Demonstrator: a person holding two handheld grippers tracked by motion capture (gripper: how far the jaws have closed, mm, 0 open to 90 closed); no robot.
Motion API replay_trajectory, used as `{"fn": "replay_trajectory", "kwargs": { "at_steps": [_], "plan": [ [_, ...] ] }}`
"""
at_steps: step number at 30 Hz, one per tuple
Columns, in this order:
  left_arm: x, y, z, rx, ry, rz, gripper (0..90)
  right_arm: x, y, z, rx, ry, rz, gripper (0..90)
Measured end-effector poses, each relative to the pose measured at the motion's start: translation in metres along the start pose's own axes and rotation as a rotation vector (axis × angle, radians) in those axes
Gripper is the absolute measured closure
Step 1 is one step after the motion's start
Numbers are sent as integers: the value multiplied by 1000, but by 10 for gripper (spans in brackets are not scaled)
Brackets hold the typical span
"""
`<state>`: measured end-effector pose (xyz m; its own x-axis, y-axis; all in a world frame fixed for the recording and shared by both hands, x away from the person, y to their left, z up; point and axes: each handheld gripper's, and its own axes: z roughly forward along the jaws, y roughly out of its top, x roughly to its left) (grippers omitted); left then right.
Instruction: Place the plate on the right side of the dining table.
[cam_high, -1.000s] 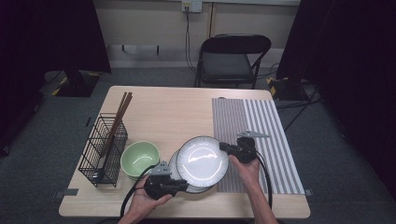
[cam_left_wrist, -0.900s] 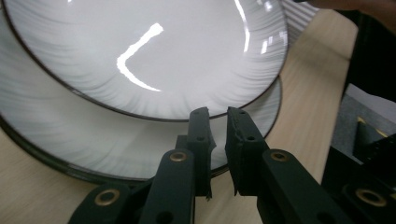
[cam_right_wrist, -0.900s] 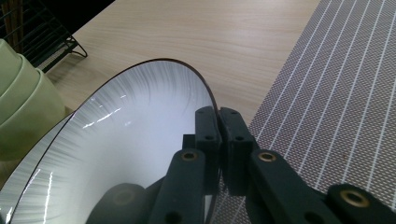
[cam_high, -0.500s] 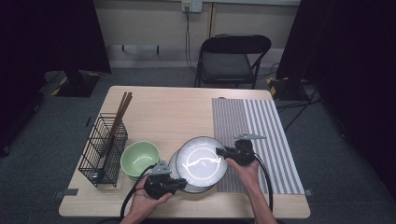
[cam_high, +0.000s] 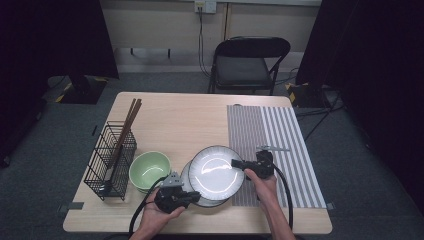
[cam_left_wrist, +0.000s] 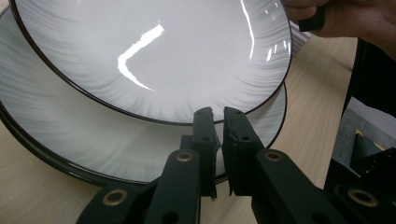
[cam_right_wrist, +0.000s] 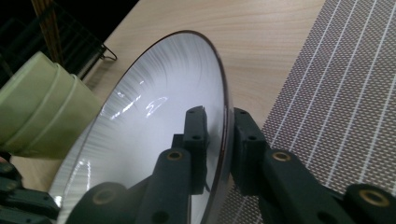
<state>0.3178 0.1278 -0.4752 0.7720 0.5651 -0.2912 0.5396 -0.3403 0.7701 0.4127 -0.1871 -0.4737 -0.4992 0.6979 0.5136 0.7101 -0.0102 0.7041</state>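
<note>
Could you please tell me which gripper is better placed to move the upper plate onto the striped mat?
Probably the right gripper: its jaws straddle the upper plate's rim, beside the striped mat. The left gripper is pinching the lower plate's rim.

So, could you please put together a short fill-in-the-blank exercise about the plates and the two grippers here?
1. The right gripper has its jaws on the rim of the ____ plate of the stack.
2. The left gripper holds the rim of the ____ plate.
3. Left of the plates stand the ____ bowls.
4. The chopsticks stand in a black wire ____.

Missing words: upper; lower; green; basket
</note>
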Motion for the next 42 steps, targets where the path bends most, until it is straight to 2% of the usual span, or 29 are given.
{"fn": "replay_trajectory", "kwargs": {
  "at_steps": [1,2,3,12,16,19,23,27,33,37,42],
  "plan": [
    [0,0,1,1,-1,-8,837,-1,0,-1,-6,14,23,809],
    [0,0,1,1,-1,-8,838,-1,0,-1,-6,14,23,809],
    [0,-1,4,-6,-2,-11,837,-1,2,-3,-30,41,46,825],
    [0,-1,5,8,-5,0,810,13,8,-5,-52,-4,-18,832],
    [-1,-1,4,1,-16,-3,789,18,11,-5,-54,-12,-41,835],
    [-2,0,2,2,-40,-4,760,23,13,-4,-58,-25,-61,836],
    [-2,0,0,2,-41,2,742,23,13,-4,-57,-27,-53,836],
    [-4,1,-4,-5,-50,3,702,24,14,-5,-70,-38,-75,836],
    [-5,2,-7,-9,-55,17,681,24,15,-6,-81,-49,-70,836],
    [-11,4,-10,-18,-54,8,655,26,17,-7,-82,-50,-79,836],
    [-14,8,-16,-30,-58,31,630,32,25,-8,-99,-40,-90,836]
  ]
}}
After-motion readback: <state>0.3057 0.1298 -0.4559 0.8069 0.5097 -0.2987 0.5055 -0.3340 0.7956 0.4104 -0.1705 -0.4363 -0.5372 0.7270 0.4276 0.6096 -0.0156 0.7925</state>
